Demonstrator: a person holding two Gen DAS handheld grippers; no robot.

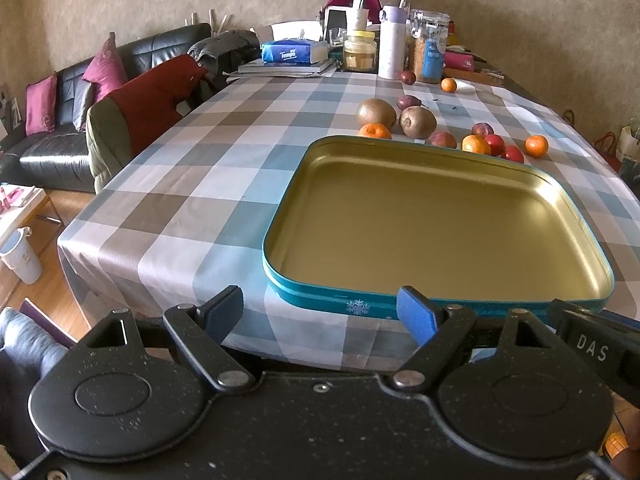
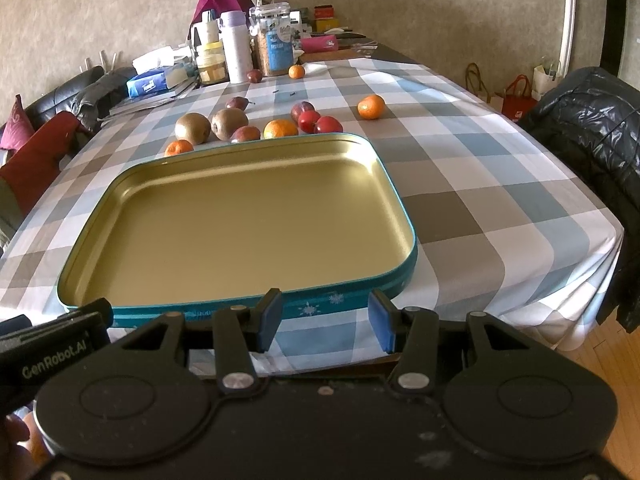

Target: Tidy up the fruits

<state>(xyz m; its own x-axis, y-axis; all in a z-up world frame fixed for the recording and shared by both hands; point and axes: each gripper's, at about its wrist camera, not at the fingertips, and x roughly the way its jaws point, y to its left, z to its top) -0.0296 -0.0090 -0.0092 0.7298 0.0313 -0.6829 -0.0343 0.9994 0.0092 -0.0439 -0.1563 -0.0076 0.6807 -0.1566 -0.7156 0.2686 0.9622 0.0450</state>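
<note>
The fruits lie loose on the checked tablecloth [image 2: 460,184] just beyond the far rim of a shallow tin tray [image 2: 404,216], teal outside and gold inside, with nothing in it. Two brown kiwis [image 2: 193,127] sit side by side, with a mandarin [image 2: 179,148] in front of them against the tray's rim; the rim cuts off its lower part, as it does a dark red plum [image 2: 245,134] and a second mandarin [image 2: 281,128]. Behind these are another plum [image 2: 303,109] and two small bright red fruits [image 2: 309,121] touching each other; what kind they are is hard to tell. One mandarin [image 2: 371,106] lies apart to the right, a dark plum [image 2: 237,102] with a stalk lies further back, and a plum [image 2: 254,76] and a mandarin [image 2: 296,71] rest far off by the jars.

White snowflakes [image 1: 357,306] mark the tray's near wall. At the table's far end stand a blue tissue box [image 1: 294,51] reading "Tempo", a white bottle [image 1: 392,42] and a blue-labelled glass jar [image 1: 430,46] whose print is too small to read.

The left gripper [image 1: 320,312] hovers at the table's near edge with its blue-padded fingers spread wide, holding nothing. The right gripper [image 2: 326,318] hovers before the tray's near wall, fingers parted and empty. Each view catches the edge of the other gripper, bearing "DAS" and "GenRobot.AI".
</note>
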